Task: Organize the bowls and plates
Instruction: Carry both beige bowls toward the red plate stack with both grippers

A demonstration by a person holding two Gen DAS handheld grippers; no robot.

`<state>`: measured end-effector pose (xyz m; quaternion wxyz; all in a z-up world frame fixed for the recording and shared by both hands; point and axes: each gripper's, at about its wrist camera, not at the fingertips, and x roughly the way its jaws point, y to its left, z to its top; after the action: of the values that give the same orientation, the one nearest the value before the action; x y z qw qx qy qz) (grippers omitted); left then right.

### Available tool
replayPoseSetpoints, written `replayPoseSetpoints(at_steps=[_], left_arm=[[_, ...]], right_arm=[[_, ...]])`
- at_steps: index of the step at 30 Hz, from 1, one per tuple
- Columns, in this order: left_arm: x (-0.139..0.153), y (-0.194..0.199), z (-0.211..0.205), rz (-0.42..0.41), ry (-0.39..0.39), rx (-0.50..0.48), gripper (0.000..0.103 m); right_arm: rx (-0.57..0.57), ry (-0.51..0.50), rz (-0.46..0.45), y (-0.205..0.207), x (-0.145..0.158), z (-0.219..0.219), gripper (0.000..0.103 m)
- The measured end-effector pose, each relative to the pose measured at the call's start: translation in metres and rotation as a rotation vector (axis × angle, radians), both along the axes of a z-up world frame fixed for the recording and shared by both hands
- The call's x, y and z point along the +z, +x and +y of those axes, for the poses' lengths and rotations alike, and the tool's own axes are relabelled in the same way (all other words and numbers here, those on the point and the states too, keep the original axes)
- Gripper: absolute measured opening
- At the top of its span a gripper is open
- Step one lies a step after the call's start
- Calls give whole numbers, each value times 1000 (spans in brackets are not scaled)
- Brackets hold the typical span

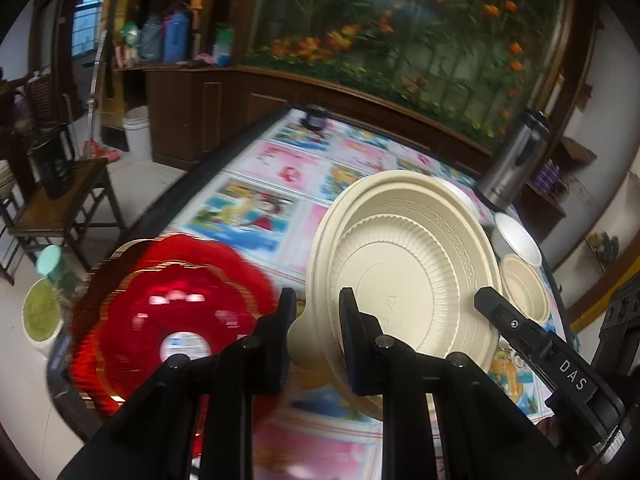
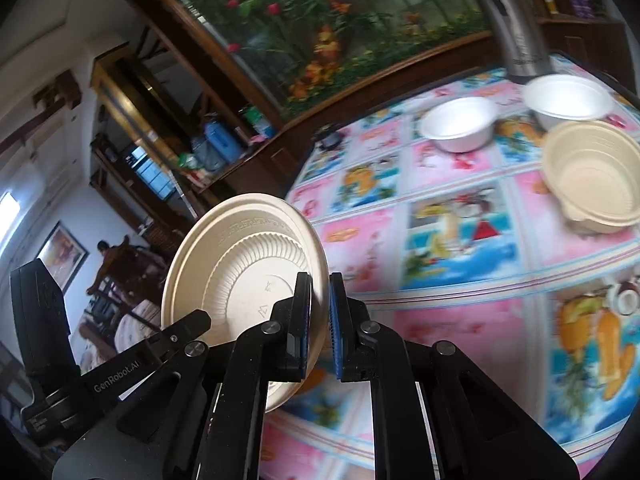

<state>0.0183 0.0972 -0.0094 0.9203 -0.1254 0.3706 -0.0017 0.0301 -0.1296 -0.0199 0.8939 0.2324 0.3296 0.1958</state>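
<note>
A cream plate [image 1: 404,276] hangs tilted above the table, ribbed underside toward both cameras. My left gripper [image 1: 316,296] is shut on a tab at its rim. My right gripper [image 2: 320,280] is shut on the opposite edge of the same cream plate [image 2: 244,264]. Each view shows the other gripper's finger at the plate's edge. A red plate [image 1: 172,320] with a gold scalloped rim lies blurred at the table's near left corner. Two white bowls [image 2: 458,124] [image 2: 568,100] and a cream bowl stack [image 2: 592,176] sit at the far right.
The table wears a colourful cartoon cloth [image 2: 460,232]. A steel flask [image 1: 516,160] stands at the far right edge near the bowls. A small dark object [image 1: 316,118] sits at the far end. A wooden chair [image 1: 60,208] stands left of the table, before a dark cabinet.
</note>
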Motion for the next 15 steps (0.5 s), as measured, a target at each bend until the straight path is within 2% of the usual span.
replayPoseSetpoints(at_steps=[8,15], left_arm=[[1,-18,51,-19,10,113,21],[-10,-21,75,0,-3,159,21]], right_arm=[[109,-14,-2,1,4,64,9],[164,-28,29,4,-7,97,9]])
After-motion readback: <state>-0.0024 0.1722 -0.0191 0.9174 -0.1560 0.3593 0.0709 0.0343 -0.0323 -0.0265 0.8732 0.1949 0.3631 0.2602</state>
